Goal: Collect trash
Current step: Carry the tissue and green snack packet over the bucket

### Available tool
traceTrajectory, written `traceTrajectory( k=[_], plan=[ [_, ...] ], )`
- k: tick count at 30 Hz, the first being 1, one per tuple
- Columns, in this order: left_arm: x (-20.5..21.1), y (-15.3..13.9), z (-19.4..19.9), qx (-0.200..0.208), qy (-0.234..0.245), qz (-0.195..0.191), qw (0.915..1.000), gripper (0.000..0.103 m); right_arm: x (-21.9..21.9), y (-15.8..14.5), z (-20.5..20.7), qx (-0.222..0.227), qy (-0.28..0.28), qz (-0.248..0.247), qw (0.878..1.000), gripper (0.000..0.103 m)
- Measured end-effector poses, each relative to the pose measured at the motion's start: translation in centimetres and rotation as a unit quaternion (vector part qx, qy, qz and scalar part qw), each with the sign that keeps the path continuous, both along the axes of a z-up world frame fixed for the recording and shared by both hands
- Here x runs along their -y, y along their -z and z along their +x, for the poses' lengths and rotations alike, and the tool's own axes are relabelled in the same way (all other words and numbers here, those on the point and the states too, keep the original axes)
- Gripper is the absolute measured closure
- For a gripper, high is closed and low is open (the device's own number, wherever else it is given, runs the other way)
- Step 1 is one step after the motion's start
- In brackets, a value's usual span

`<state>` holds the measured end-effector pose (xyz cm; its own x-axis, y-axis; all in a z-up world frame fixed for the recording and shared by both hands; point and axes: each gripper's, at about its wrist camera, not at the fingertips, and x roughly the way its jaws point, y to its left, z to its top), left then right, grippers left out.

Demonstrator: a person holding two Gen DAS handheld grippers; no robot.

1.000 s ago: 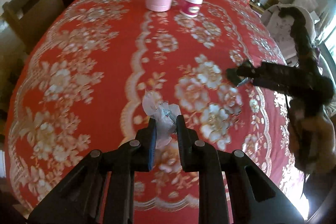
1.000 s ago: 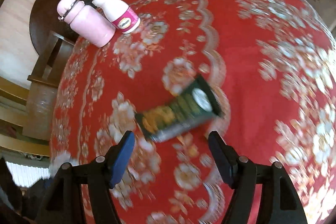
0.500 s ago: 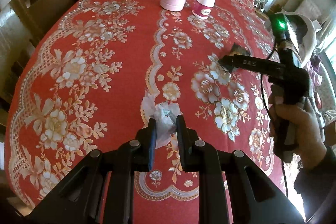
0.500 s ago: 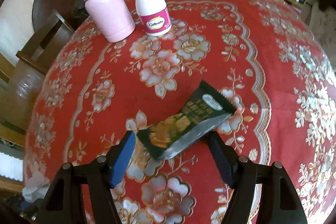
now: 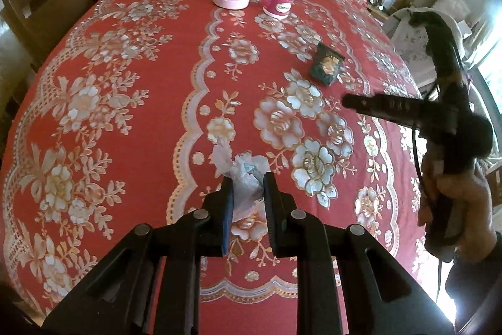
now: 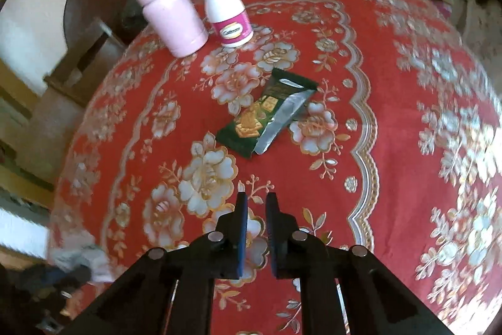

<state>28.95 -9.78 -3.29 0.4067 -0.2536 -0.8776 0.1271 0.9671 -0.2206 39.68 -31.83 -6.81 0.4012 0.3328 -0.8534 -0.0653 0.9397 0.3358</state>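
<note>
Now my left gripper clamps crumpled white tissue wad near front of red floral tablecloth. Dark green snack wrapper lies flat mid-table, ahead of my right gripper, jaws nearly together, pinching nothing.

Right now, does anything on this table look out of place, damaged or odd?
Two bits of litter stand out. An opened green cracker wrapper lies flat on the red tablecloth, silver lining exposed. The left gripper clamps a crumpled tissue. The pink flask and white bottle stand upright.
</note>
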Motion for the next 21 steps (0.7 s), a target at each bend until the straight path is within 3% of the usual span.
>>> traceTrajectory(
  k=[1,3,7,17,21],
  plan=[
    [0.1,-0.1,0.0,0.001,0.002,0.001,1.0000,0.088,0.4,0.1,0.3,-0.011,0.013,0.007,1.000,0.059],
    [0.1,-0.3,0.0,0.007,0.004,0.005,1.0000,0.088,0.6,0.0,0.8,-0.008,0.031,0.014,0.999,0.052],
    [-0.4,-0.7,0.5,0.015,0.000,0.012,0.9998,0.088,0.3,-0.2,2.7,-0.007,0.050,0.015,0.999,0.052],
    [-1.9,-0.2,2.5,0.010,-0.034,0.031,0.9989,0.088,-2.1,0.8,7.5,-0.011,0.063,-0.052,0.997,0.053],
    [-1.7,0.1,2.9,0.009,-0.038,0.034,0.9987,0.088,-2.4,0.6,7.4,-0.001,0.050,-0.067,0.996,0.077]
  ],
)
